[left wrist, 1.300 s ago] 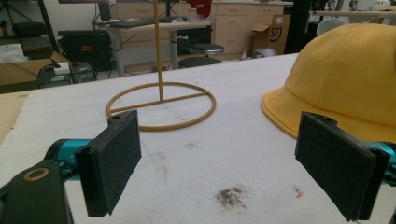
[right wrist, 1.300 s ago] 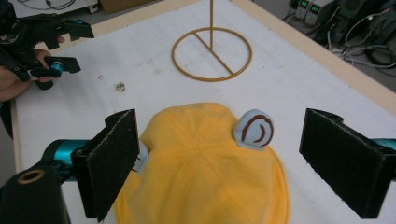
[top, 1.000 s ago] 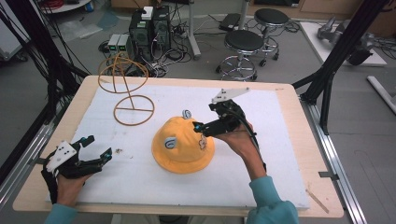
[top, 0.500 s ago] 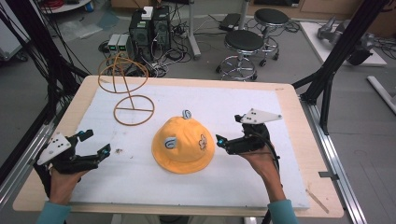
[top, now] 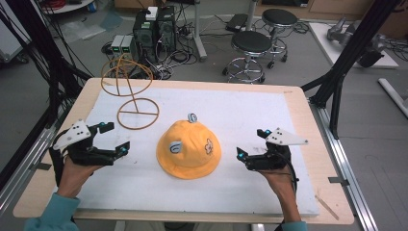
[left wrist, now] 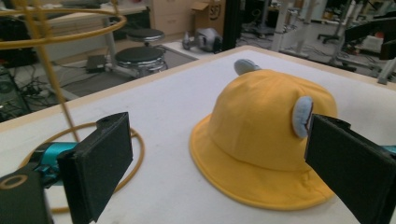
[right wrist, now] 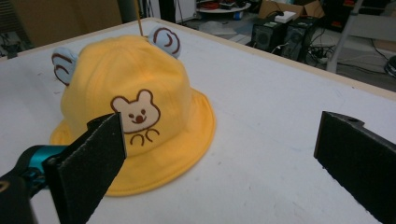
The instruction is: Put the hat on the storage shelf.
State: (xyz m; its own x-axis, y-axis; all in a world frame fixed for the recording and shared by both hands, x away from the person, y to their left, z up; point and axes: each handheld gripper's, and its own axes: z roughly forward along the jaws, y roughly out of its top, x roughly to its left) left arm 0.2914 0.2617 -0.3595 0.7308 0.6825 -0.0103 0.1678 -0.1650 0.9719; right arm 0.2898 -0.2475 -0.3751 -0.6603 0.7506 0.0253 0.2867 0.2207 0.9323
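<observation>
Both hand-held grippers had shifted since the earlier frames: the right hand-held gripper (top: pixel 249 143), which a second before was touching the hat's far right side, had pulled back to the right and now sat clear of it above the white mat (top: pixel 250 110), while the left hand-held gripper (top: pixel 113 137) had lifted and edged toward the hat. One yellow hat (top: pixel 190 151) sat brim-down at the middle of the tabletop (top: pixel 298 101), between the two grippers and touched by neither, in the same spot as before. It carried two pale blue ears and one bear face, seen in the right gripper view (right wrist: pixel 135 112). One wire stand (top: pixel 132 96) stood at the mat's far left corner, unmoved. Two hands held the two grippers. The left gripper's jaws had just been opening and stood wide with nothing between them; the right gripper's jaws also stood wide and empty. Two stools (top: pixel 252 45) stood on the floor beyond the table.
</observation>
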